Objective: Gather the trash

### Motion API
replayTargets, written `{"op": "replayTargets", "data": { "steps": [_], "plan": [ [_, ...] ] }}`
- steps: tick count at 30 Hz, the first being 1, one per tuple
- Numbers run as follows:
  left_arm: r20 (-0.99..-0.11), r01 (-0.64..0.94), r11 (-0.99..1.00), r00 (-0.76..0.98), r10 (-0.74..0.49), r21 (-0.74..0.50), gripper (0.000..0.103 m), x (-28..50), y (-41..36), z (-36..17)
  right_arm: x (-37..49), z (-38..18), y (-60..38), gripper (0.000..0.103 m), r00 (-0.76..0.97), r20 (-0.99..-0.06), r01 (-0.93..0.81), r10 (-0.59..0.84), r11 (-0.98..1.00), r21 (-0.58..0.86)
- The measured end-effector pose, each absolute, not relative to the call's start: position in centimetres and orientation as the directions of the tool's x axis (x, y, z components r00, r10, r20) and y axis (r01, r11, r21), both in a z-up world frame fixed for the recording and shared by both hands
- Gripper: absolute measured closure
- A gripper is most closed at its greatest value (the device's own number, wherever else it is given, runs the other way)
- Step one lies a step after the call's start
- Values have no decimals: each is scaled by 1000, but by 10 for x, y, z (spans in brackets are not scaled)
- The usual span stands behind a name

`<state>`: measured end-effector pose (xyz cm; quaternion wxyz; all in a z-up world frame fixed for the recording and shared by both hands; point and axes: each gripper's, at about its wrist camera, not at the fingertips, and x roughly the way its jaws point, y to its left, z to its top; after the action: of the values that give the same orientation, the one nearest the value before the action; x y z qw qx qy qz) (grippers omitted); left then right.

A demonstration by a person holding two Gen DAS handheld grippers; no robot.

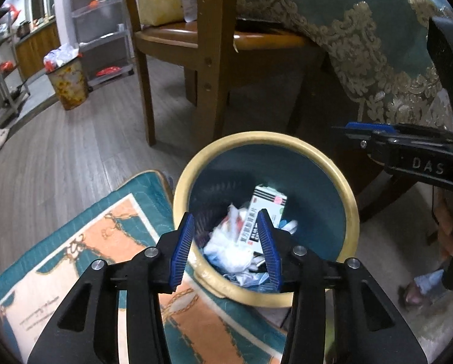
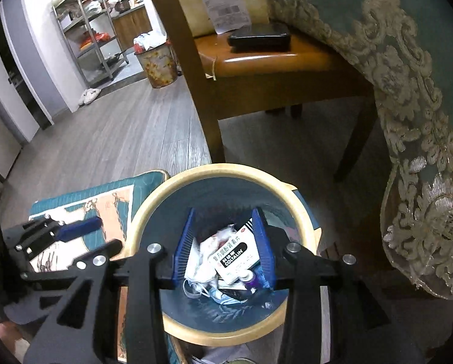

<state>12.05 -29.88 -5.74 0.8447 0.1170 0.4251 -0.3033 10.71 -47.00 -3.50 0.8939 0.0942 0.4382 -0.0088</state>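
medicine box (image 1: pixel 267 209) and crumpled white wrappers (image 1: pixel 226 242) lying inside bin (image 1: pixel 352 212), below both jaws | left gripper (image 1: pixel 226 221) jaws standing part-open, gripping nothing | right gripper (image 2: pixel 226 217) jaws hovering part-open, empty | patterned mat (image 1: pixel 89 236) lying left of bin, chair (image 2: pixel 256 60) standing beyond

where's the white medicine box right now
In both wrist views the white medicine box lies inside the blue bin with the tan rim, leaning on crumpled white tissues, just in front of the wooden chair.
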Motion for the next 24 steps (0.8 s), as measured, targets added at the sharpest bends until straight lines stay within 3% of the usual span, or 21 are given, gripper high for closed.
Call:
{"op": "replayTargets", "data": {
  "steps": [6, 12, 15, 16, 21, 24],
  "plan": [
    [-779, 622, 779, 449, -437, -79, 57, 101, -281, -39, 87, -23, -457, 65, 613, -787, 106, 73, 979, 173],
    [-756, 621, 779, 472, -454, -80, 46, 67, -255, -13, 42, -1, -434, 63, 634, -771, 127, 56, 976, 176],
    [-742, 607, 792, 505, -442, -58, 26, 50, -241, -1, 17, 4, -425, 49, 643, -765, 140, 37, 976, 166],
    [-733, 608, 792, 517, -442, -49, 24, 43, -235, 3, 9, 5, -423, 48, 647, -762, 144, 31, 976, 162],
    [-706, 570, 822, 575, -413, -16, 10, 20, -208, 19, -23, 8, -412, 22, 655, -756, 173, 2, 973, 152],
    [-687, 534, 844, 598, -414, -43, 7, 11, -193, 26, -37, 10, -400, 12, 661, -750, 171, -14, 976, 132]
  ]
}}
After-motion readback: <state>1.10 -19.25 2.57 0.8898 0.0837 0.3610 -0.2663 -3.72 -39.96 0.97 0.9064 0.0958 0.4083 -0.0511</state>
